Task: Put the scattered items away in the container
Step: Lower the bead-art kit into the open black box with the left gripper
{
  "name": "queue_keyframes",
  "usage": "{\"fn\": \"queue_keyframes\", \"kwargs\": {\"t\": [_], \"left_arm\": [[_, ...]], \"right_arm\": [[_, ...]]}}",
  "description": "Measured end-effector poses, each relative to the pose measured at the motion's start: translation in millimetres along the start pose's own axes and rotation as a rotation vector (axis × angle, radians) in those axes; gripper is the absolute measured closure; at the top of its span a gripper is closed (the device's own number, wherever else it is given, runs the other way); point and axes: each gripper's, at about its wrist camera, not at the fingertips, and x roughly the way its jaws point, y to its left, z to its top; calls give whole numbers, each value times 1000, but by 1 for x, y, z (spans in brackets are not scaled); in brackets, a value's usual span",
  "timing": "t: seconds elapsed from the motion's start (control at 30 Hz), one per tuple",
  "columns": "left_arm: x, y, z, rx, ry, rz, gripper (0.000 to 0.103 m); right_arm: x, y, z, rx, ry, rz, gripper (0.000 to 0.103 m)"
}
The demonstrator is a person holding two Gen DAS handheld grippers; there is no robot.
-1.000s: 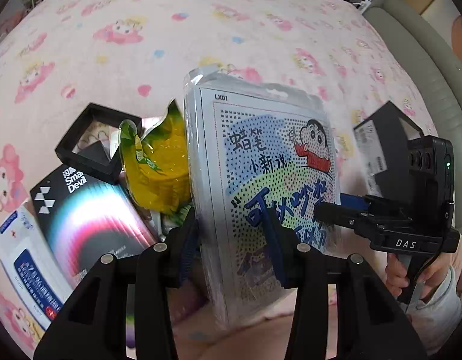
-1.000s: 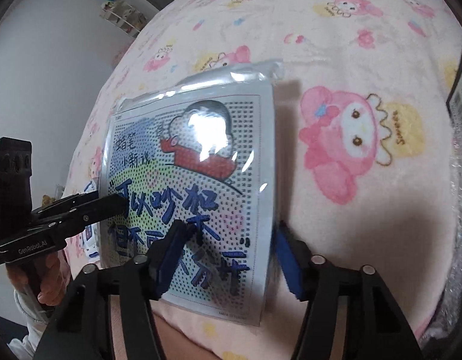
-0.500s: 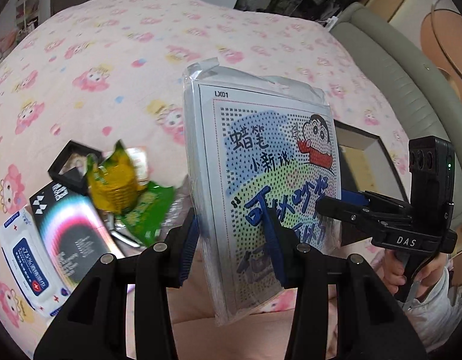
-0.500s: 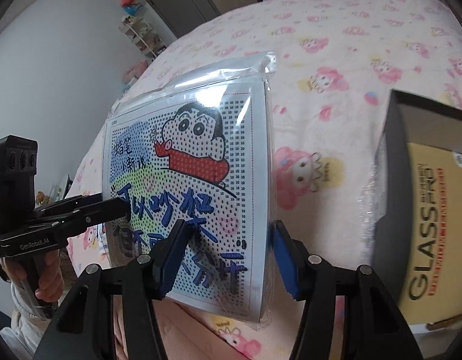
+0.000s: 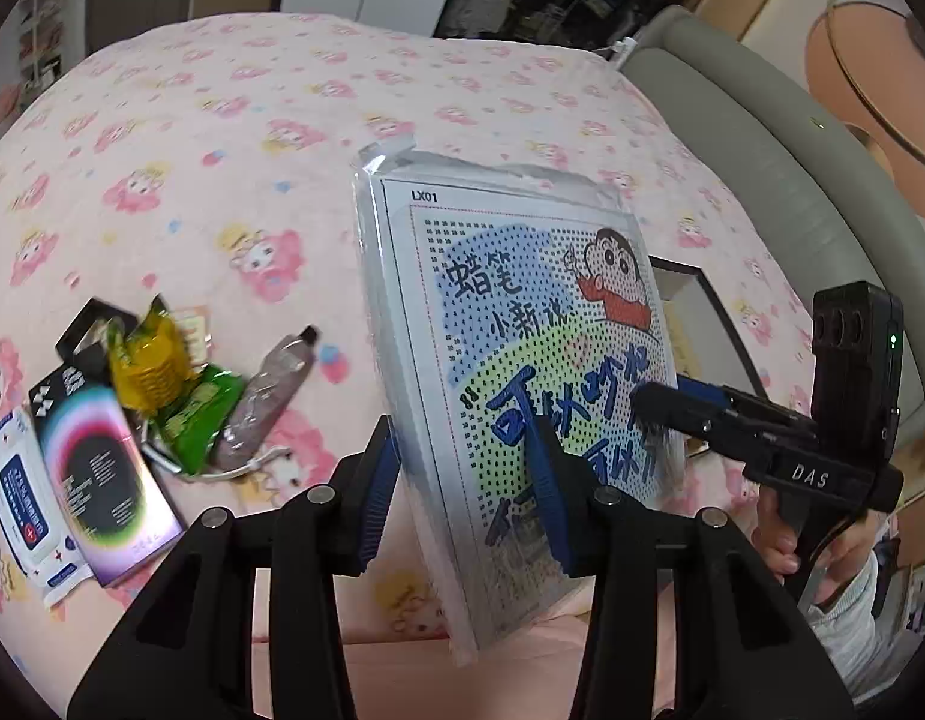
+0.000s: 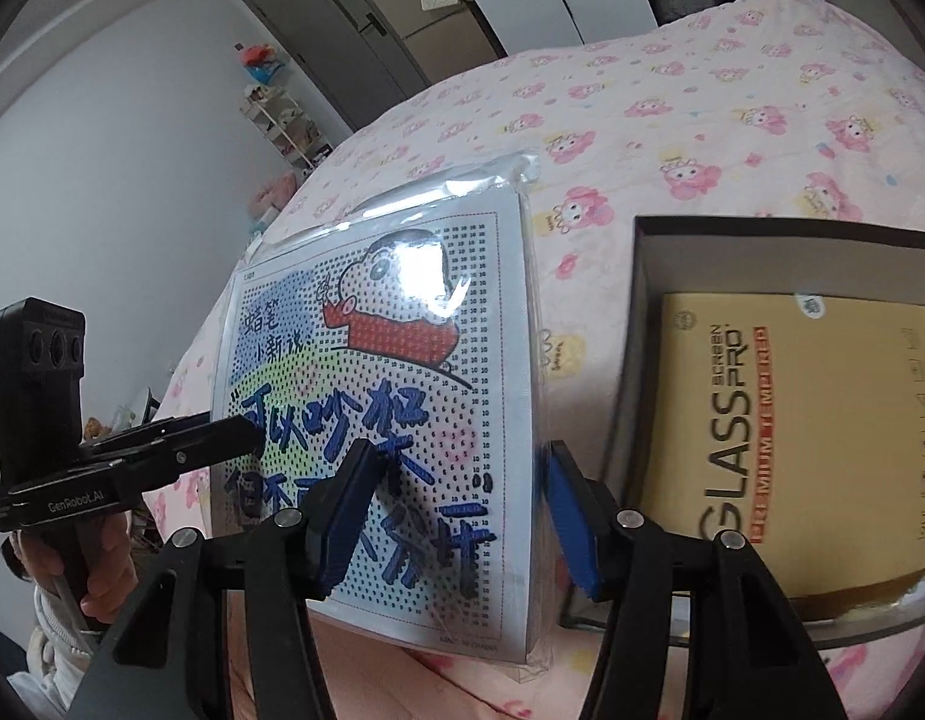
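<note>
**A:** What have I got in the jaws right now?

**B:** Both grippers clamp the same thing. My left gripper (image 5: 462, 480) is closed on the lower edge of the pack (image 5: 510, 372), a flat clear-wrapped sheet with a cartoon boy and blue lettering. My right gripper (image 6: 456, 510) grips the same pack (image 6: 390, 396) at its bottom edge too, its blue pads pressed on front and back.

**A:** So where does the pack sit?

**B:** Up off the bed (image 5: 234, 138), held almost upright between the two grippers, tilted a little back. Nothing of it touches the pink blanket.

**A:** And the container?

**B:** The box (image 6: 642, 312) lies on the bed just right of the pack in the right wrist view, dark walls, open top. A tan carton (image 6: 810, 420) printed GLASS lies flat inside it. From the left wrist I only see a corner of the box (image 5: 696, 300) poking out behind the pack.

**A:** Anything left scattered?

**B:** Yes, near the bed's left edge: a wipes pack (image 5: 18, 498), a dark box with a rainbow ring (image 5: 102, 474), a yellow bag (image 5: 147, 366), a green packet (image 5: 198, 414), a silver tube (image 5: 270, 396) and a small black frame (image 5: 84, 330). They lie clustered, several overlapping.

**A:** The hands?

**B:** A hand (image 6: 84, 564) holds the left handle; another (image 5: 822, 546) holds the right.
</note>
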Motion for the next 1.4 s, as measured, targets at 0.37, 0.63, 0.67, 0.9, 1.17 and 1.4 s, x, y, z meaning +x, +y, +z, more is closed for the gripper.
{"fn": "queue_keyframes", "kwargs": {"t": [0.37, 0.63, 0.67, 0.9, 1.17, 1.4], "left_arm": [[46, -75, 23, 48, 20, -80, 59], [88, -110, 36, 67, 80, -76, 59], [92, -114, 38, 72, 83, -72, 59], [121, -132, 42, 66, 116, -77, 59], [152, -142, 36, 31, 144, -63, 56], [169, -150, 30, 51, 184, -26, 55]], "right_arm": [[-47, -55, 16, 13, -24, -80, 50], [-59, -97, 29, 28, -54, -142, 50], [-60, -102, 28, 37, -59, -142, 50], [-62, -136, 26, 125, -63, -135, 50], [-55, -161, 25, 181, -45, -149, 49], [-45, -172, 22, 214, 3, -166, 49]]}}
